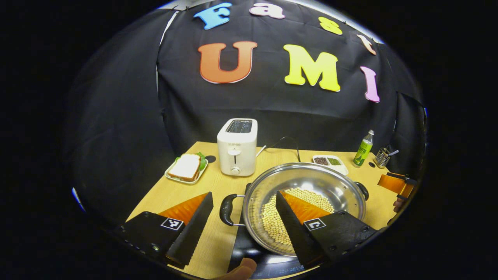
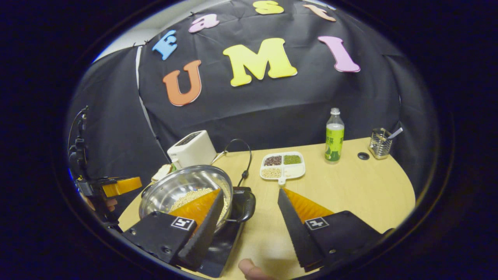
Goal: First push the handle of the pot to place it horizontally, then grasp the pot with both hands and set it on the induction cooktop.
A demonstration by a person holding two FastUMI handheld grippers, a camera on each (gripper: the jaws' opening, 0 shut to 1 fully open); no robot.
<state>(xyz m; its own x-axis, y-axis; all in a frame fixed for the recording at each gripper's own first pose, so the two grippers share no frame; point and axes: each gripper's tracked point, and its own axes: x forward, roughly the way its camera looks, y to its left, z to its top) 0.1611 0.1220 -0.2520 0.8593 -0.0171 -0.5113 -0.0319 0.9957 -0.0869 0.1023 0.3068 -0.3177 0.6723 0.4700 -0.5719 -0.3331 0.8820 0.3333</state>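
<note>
A steel pot (image 1: 311,182) holding soybeans (image 1: 272,221) rests on the black induction cooktop (image 1: 243,249), its two black handles out to either side. My left gripper (image 1: 244,193) is open, and the pot's near handle (image 1: 227,210) lies in the gap between its fingers, untouched. In the right gripper view the pot (image 2: 183,186) stands at the lower left on the cooktop (image 2: 223,241). My right gripper (image 2: 251,190) is open as well, with the other handle (image 2: 244,206) between its fingers. Each view shows the opposite gripper farther off: the right gripper (image 1: 397,182) and the left gripper (image 2: 116,186).
On the wooden table (image 2: 350,186) stand a white toaster (image 1: 237,147), a plate with a sandwich (image 1: 187,168), a divided dish of beans (image 2: 282,165), a green bottle (image 2: 334,138) and a wire utensil holder (image 2: 380,143). A black cable (image 2: 243,159) runs behind the pot.
</note>
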